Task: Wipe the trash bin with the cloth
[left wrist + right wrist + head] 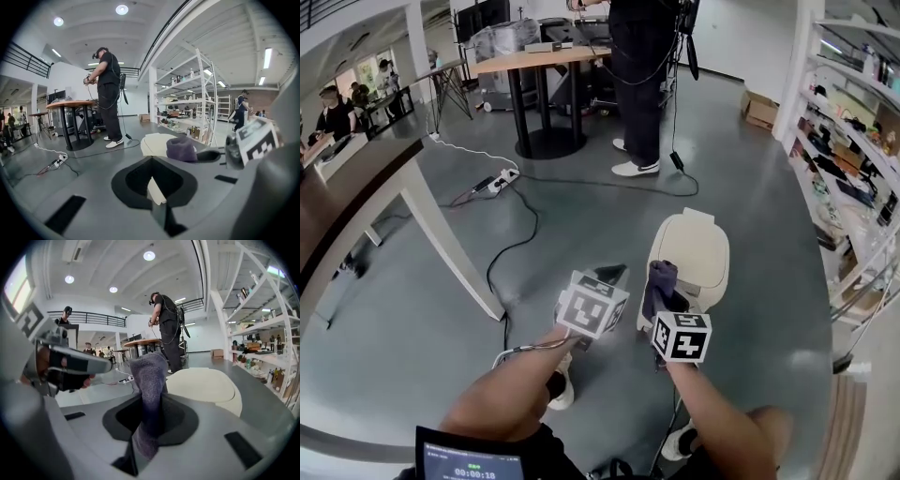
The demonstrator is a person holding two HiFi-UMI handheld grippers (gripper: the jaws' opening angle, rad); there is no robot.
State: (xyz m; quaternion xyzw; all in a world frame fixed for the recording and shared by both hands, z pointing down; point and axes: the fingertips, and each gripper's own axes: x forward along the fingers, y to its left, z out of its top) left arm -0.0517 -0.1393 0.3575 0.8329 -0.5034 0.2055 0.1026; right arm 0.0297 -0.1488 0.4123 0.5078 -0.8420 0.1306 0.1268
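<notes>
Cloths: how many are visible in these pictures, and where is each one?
1. The purple cloth is clamped in the right gripper, close by the cream trash bin. The left gripper holds none. Others may be hidden.

my left hand-held gripper (157, 197) has its jaws together, nothing between them. beyond them the cream trash bin (151, 143) stands on the grey floor (93, 157), with the purple cloth (182, 149) bunched on its top at the tip of my right hand-held gripper (200, 155).

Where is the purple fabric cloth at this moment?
In the head view, the purple fabric cloth is right of centre, clamped in the right gripper, at the near edge of the cream plastic trash bin.
</notes>
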